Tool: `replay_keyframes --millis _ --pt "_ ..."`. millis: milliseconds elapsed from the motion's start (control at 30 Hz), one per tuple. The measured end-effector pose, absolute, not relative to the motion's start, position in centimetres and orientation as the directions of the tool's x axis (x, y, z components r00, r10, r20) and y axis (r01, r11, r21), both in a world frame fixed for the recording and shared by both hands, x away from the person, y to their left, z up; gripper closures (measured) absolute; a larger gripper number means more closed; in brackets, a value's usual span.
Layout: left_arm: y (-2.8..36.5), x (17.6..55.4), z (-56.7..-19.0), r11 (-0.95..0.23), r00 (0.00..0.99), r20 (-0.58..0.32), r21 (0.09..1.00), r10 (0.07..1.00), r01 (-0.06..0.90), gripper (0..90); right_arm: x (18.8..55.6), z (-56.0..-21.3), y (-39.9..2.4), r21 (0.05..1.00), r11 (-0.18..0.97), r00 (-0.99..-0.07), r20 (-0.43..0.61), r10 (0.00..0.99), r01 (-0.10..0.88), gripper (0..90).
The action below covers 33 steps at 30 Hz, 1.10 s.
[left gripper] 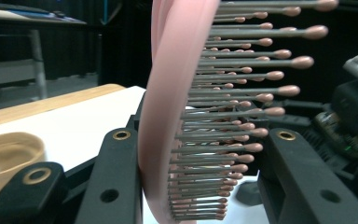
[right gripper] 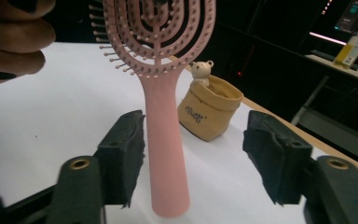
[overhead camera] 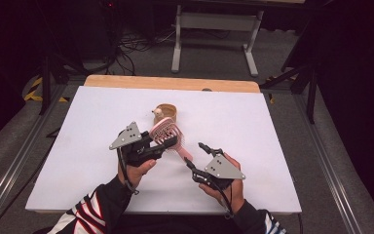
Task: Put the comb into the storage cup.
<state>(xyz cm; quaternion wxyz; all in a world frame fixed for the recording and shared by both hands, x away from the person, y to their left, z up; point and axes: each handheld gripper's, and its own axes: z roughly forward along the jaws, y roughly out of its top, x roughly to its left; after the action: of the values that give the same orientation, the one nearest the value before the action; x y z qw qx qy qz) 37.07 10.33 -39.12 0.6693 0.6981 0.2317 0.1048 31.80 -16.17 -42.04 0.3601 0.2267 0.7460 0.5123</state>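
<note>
A pink hairbrush (overhead camera: 168, 130) is held off the white table (overhead camera: 272, 126), head up to the left and handle slanting down to the right. My left gripper (overhead camera: 168, 141) is shut on the head. In the left gripper view (left gripper: 204, 135), one jaw lies against the brush's (left gripper: 168, 93) pink back and the other meets the bristle tips. My right gripper (overhead camera: 193, 152) is open at the handle's end. In the right gripper view (right gripper: 196, 126), the handle (right gripper: 165, 140) stands between the jaws, close beside one pad (right gripper: 130, 154) and far from the other.
A tan pouch (overhead camera: 167, 111) with a small bear figure (right gripper: 201, 70) peeking out stands just beyond the brush. The table's far edge is a wooden strip (overhead camera: 170, 83). Behind it stand a grey metal frame (overhead camera: 214, 29) and floor cables. The person's left hand (right gripper: 9, 37) shows in the right gripper view.
</note>
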Motion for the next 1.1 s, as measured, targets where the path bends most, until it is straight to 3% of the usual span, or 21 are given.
replay_keyframes --millis 767,1100 --pt "14.7 36.9 -37.4 0.023 0.831 -0.124 0.991 0.542 0.132 63.1 32.5 -42.0 -20.1 0.948 0.316 -0.606 -0.237 0.759 0.025 8.7" --pt "15.3 36.8 -37.0 0.016 0.825 -0.103 0.993 0.555 0.113 63.0 32.2 -42.8 -20.7 0.933 0.36 -0.583 -0.283 0.762 0.018 6.4"
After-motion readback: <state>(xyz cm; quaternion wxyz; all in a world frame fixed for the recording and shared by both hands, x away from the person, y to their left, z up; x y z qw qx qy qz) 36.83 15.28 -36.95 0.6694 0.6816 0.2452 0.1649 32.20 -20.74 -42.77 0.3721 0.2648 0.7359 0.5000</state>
